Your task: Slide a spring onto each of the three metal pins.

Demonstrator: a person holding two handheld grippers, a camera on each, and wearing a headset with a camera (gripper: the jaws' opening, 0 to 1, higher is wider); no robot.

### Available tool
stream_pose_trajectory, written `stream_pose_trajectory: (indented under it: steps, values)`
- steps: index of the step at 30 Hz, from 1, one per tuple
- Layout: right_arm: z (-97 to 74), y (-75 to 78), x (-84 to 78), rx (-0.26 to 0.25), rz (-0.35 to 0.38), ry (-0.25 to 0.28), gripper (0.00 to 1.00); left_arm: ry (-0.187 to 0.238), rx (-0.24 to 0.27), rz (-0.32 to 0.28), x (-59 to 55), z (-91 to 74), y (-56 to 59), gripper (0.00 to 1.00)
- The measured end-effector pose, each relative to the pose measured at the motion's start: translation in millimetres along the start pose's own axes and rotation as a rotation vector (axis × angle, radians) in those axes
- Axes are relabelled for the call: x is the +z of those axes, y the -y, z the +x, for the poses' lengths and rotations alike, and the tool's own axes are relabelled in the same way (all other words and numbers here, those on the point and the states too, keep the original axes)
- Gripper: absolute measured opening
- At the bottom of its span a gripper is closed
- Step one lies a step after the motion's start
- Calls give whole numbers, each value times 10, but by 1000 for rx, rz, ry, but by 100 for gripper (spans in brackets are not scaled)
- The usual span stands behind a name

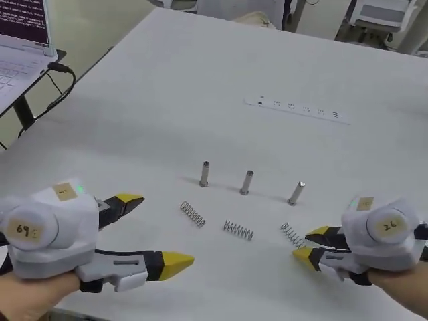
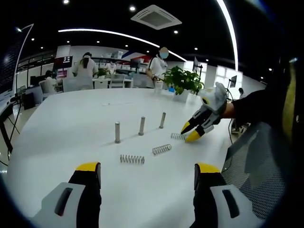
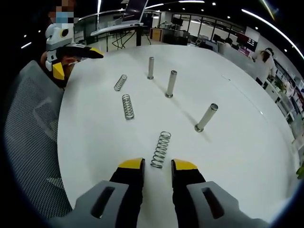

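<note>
while both grippers hover over the near edge of the white table (image 1: 134,100), three metal pins stand in a row a little in from that edge: the left pin (image 1: 204,173), the middle pin (image 1: 247,182) and the right pin (image 1: 296,192), their shafts bare. between the pins and the near edge three springs lie on their sides, each close to its own pin but apart from it: the left spring (image 1: 192,214), the middle spring (image 1: 238,230) and the right spring (image 1: 291,235). the left gripper (image 1: 162,229) is toward the near left corner, jaws spread wide and released. the right gripper (image 1: 306,245) is toward the near right corner, jaws parted narrowly; in the right gripper view the near end of the right spring lies at the gap between the yellow tips, not pinched. a white power strip (image 1: 297,110) lies flat toward the far edge, and a laptop (image 1: 23,27) stands beyond the left edge.
</note>
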State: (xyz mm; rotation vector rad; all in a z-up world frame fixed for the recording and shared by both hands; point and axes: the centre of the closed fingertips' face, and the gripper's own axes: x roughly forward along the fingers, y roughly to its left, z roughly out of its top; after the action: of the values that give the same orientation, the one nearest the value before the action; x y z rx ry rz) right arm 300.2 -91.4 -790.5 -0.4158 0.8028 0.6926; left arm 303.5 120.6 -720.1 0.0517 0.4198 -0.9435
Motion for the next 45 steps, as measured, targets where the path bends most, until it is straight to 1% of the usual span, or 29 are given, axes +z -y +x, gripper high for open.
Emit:
stream_pose_trajectory:
  steps: [4, 6, 12, 15, 23, 27, 33, 39, 45]
  values:
    - [14, 16, -14, 0, 7, -4, 20, 2, 0, -3, 1, -4, -5, 77]
    - [26, 23, -23, -3, 3, -6, 17, 0, 1, -3, -4, -5, -10, 77]
    - [29, 24, -22, 0, 7, -6, 15, -1, -1, -7, -7, -2, -8, 75]
    - [27, 22, -27, 1, 0, -4, 11, -3, -4, -5, -7, 1, 2, 75]
    - [6, 32, -49, -6, -23, -12, 8, -6, -8, -1, -9, -1, 13, 74]
    - [3, 28, -45, -5, -32, -13, 8, -8, -9, 1, -10, -10, 21, 73]
    - [-31, 27, 5, -7, -44, -2, 8, -7, -14, 7, -1, -8, 35, 73]
    - [-66, 19, 45, -5, -39, 10, 8, -6, -22, 17, 17, 10, 61, 72]
    - [-132, -51, 142, 9, -66, 21, 8, -4, -34, 26, 38, 16, 87, 72]
